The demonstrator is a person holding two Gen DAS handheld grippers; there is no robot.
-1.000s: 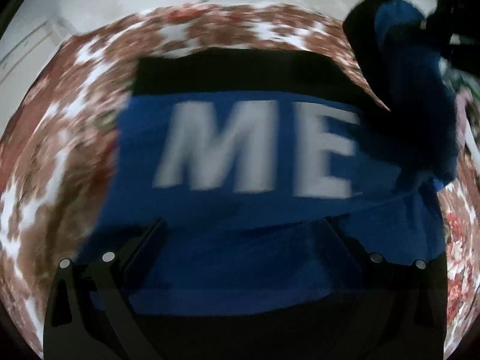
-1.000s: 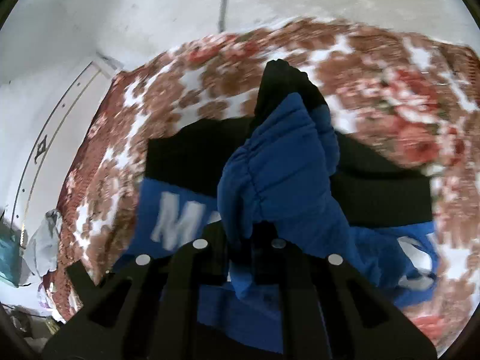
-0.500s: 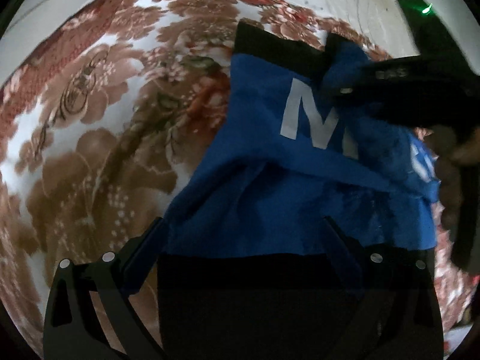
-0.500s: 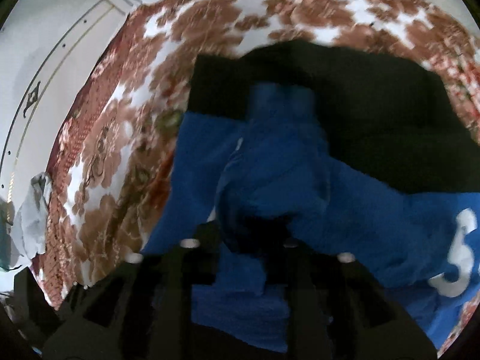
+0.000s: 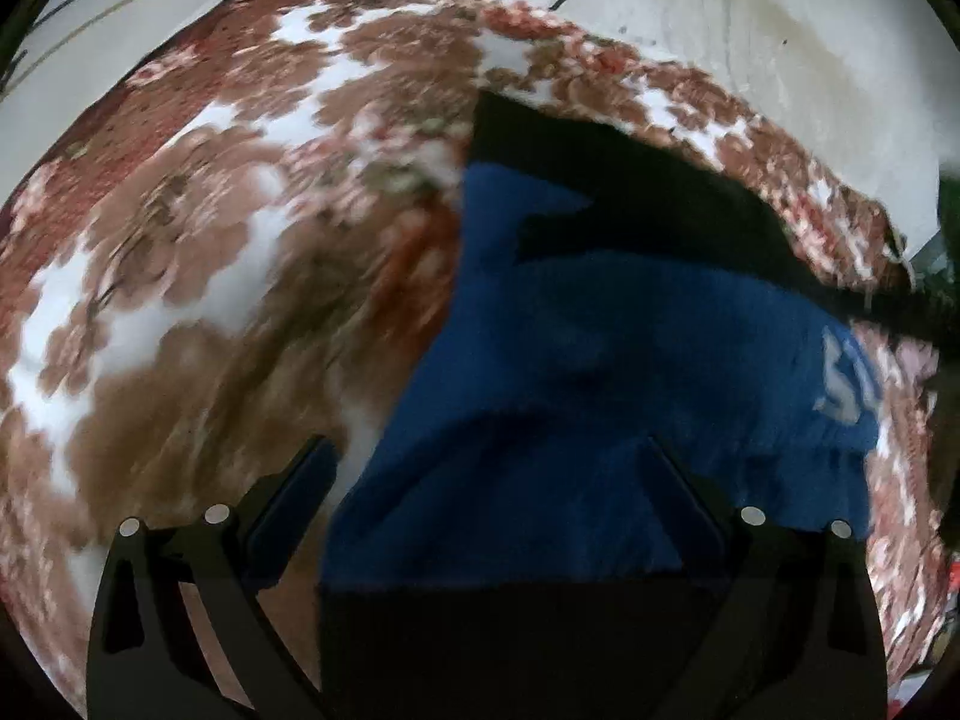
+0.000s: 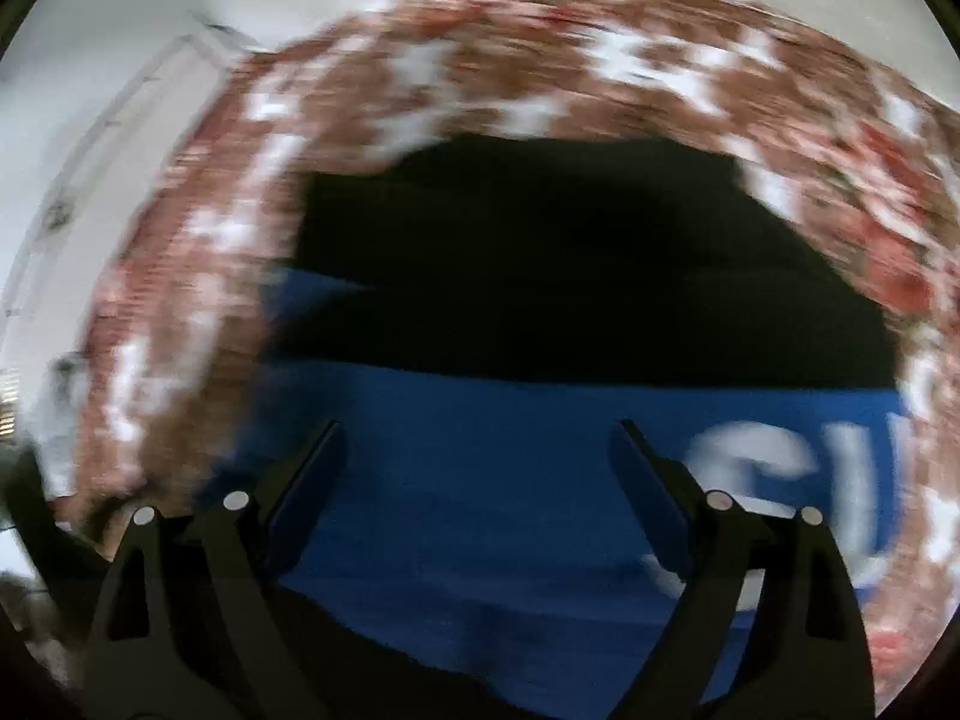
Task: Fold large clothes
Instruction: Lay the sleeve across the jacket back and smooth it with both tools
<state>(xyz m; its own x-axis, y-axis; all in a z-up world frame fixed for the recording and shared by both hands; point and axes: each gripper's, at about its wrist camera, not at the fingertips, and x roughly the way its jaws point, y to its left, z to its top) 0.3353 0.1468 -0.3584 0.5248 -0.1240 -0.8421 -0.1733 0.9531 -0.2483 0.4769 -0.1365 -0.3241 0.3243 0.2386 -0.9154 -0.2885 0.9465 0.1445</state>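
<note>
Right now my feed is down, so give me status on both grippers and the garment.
Right gripper open, jaws just spread, nothing pinched. Left gripper open, empty. Blue and black garment lies on floral cloth. Nothing in the way.

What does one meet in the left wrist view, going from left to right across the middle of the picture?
Floral bedspread → blue garment → its white letters → a strip of floral bedspread again at the right edge.
</note>
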